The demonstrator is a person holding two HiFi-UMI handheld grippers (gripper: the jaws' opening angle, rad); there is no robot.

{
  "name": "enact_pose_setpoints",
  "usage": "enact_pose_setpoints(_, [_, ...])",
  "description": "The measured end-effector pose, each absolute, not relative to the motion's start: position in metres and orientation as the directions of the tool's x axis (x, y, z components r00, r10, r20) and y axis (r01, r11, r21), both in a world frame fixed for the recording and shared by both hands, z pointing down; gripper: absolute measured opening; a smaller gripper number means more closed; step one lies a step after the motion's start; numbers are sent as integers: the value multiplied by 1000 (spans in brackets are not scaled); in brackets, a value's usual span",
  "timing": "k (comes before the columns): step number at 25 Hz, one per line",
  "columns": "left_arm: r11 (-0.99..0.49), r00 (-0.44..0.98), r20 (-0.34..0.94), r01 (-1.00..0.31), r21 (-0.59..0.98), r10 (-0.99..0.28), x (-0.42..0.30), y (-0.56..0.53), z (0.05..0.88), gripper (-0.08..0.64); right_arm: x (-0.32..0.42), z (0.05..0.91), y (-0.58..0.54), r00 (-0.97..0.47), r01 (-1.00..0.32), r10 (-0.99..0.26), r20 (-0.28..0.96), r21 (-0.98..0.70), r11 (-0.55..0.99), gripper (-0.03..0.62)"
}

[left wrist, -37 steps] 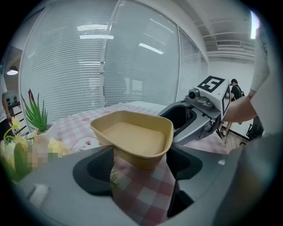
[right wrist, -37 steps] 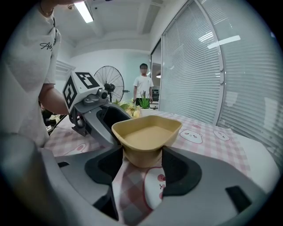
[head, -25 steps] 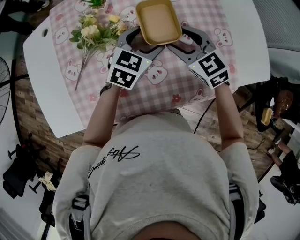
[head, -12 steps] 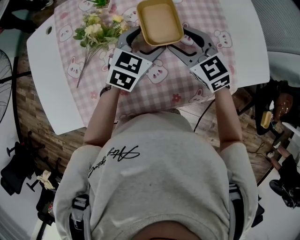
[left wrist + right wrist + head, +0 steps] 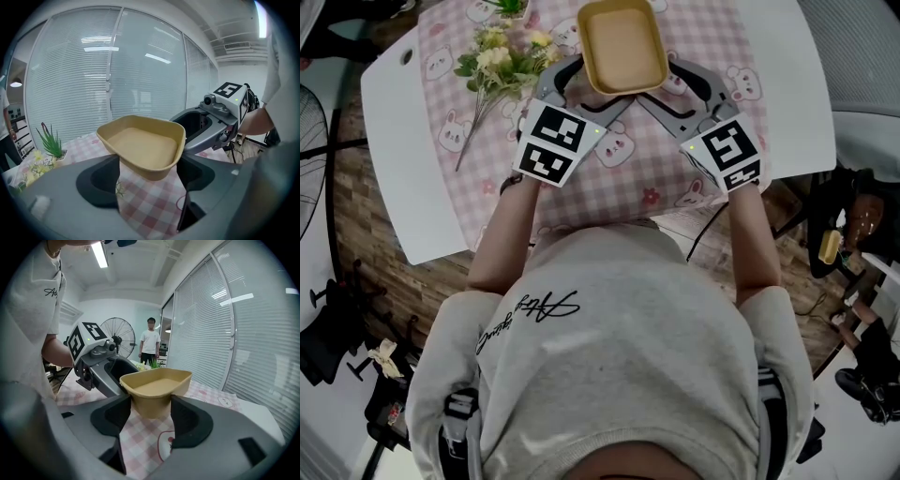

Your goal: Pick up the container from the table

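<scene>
The container (image 5: 623,42) is a tan, shallow, rounded-rectangle tray, empty inside. It hangs clear above the pink checked tablecloth (image 5: 628,173), gripped at its near end from both sides. My left gripper (image 5: 579,92) is shut on its near left corner. My right gripper (image 5: 675,86) is shut on its near right corner. In the left gripper view the container (image 5: 145,145) sits wedged between the left gripper (image 5: 150,176) pads. The right gripper view shows the container (image 5: 157,387) between the right gripper (image 5: 150,411) pads, cloth below it.
A bunch of flowers (image 5: 502,61) lies on the cloth left of the container. The white table (image 5: 403,169) ends close to my body. Beyond it are glass walls with blinds, a floor fan (image 5: 117,336) and a person standing (image 5: 150,345). A small plant (image 5: 51,145) stands far left.
Both grippers have risen a little together, carrying the container higher above the cloth. Both grips look the same as before.
</scene>
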State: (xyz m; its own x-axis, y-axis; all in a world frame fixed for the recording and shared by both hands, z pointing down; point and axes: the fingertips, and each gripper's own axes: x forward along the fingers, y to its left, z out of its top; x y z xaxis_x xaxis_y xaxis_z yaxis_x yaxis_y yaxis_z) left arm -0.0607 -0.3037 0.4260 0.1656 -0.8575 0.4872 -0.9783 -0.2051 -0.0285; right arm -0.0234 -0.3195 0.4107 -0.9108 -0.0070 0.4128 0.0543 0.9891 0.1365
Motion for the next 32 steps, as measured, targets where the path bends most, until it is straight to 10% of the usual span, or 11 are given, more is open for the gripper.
enact_pose_setpoints(32, [-217, 113, 439, -957, -194, -891, -44, -268, 354, 371, -6, 345, -283, -955, 16, -21, 295, 123, 992, 267])
